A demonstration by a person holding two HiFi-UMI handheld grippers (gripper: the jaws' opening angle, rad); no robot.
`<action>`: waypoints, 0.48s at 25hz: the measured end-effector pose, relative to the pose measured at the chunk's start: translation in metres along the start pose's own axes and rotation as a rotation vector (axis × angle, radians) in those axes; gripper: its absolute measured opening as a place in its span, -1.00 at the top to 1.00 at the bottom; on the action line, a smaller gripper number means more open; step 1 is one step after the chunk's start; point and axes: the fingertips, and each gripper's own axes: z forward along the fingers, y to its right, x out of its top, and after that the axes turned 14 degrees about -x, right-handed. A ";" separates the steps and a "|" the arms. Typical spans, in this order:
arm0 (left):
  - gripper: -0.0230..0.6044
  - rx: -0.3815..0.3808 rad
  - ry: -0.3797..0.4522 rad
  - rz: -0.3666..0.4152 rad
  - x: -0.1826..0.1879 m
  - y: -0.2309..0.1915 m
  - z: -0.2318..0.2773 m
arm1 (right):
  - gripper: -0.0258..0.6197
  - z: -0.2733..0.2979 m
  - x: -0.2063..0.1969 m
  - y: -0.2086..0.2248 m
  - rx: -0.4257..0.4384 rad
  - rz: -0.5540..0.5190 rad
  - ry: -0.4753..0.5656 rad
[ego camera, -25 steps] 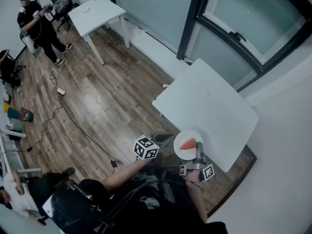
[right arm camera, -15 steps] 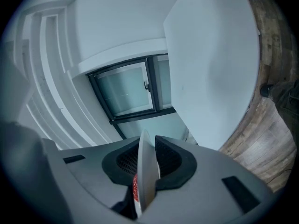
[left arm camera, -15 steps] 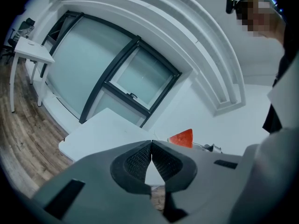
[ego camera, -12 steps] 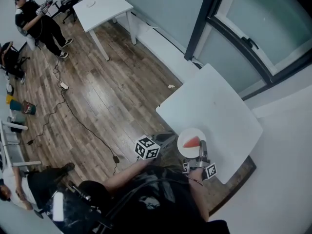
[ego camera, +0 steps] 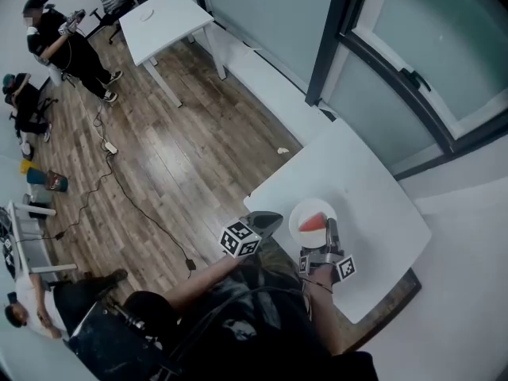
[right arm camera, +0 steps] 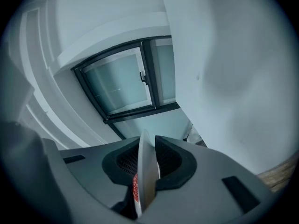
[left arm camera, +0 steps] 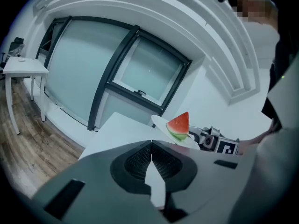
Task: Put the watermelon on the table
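Plate (ego camera: 311, 215) is clamped at its near rim by the right gripper (ego camera: 329, 228); in the right gripper view the rim is seen edge-on, pinched between the jaws of that gripper (right arm camera: 147, 146). Watermelon (ego camera: 313, 222) is carried on the plate as one red wedge, green rind down. Plate is held over the near-left part of the table (ego camera: 361, 181), just inside the table edge; whether it touches the top cannot be told. Left gripper (ego camera: 272, 217) is kept just off that same edge, beside the plate and apart from it, jaws pressed together with nothing between them (left arm camera: 152, 146). From the left gripper view the watermelon (left arm camera: 179, 126) is seen upright on the plate, with white tabletop (left arm camera: 122, 127) shown beside and beyond it. The rest of the tabletop is bare toward the window (ego camera: 413, 46) and the far corners. Wood floor (ego camera: 182, 157) is open to the left of the table; a second table (ego camera: 163, 18) and a standing person (ego camera: 59, 42) are well apart.
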 end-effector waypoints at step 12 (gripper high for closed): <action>0.91 0.043 -0.045 -0.034 0.033 -0.086 0.073 | 0.76 0.120 0.085 -0.002 -0.100 -0.066 0.029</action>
